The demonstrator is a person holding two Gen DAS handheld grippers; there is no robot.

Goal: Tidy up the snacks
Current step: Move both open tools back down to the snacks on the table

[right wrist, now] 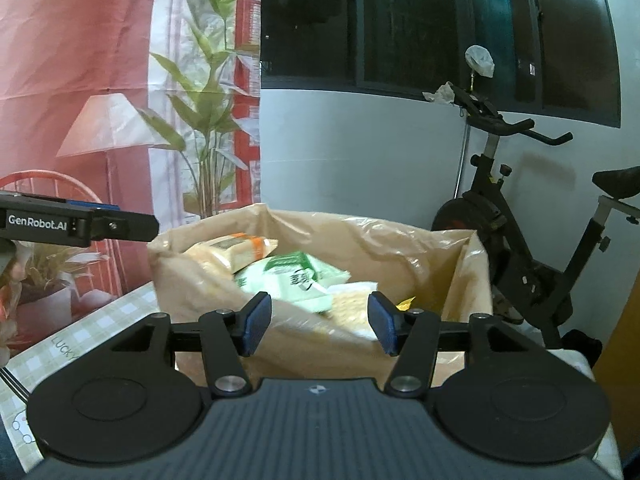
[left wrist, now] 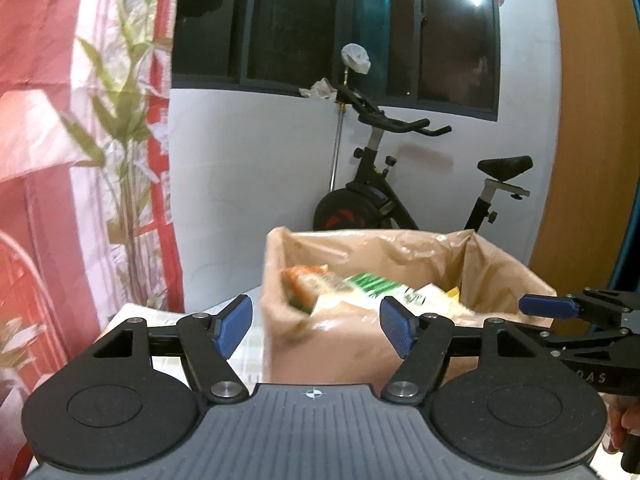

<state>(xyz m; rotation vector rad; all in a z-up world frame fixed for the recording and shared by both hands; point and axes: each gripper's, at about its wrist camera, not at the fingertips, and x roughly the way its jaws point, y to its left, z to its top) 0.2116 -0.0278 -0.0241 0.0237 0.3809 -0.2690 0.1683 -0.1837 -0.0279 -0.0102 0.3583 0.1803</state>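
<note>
An open brown paper bag (left wrist: 344, 344) (right wrist: 192, 280) stands on the checked tablecloth (right wrist: 100, 332). Inside lie several snack packets: an orange-striped one (right wrist: 236, 248) (left wrist: 304, 280) at the left, a green-and-white one (right wrist: 292, 276) (left wrist: 372, 284) in the middle, and a pale one (right wrist: 352, 300) nearer me. My left gripper (left wrist: 315, 304) is open just short of the bag's near left corner, holding nothing. My right gripper (right wrist: 319, 300) is open before the bag's near rim, also with nothing in it. Each gripper shows in the other's view: the right gripper (left wrist: 548, 306) and the left gripper (right wrist: 116, 224).
An exercise bike (left wrist: 380, 192) (right wrist: 520, 240) stands behind the table against the white wall under a dark window. A red printed backdrop (left wrist: 60, 120) hangs at the left. A wooden panel (left wrist: 592, 120) rises at the right. A hand (left wrist: 624, 424) holds the right gripper.
</note>
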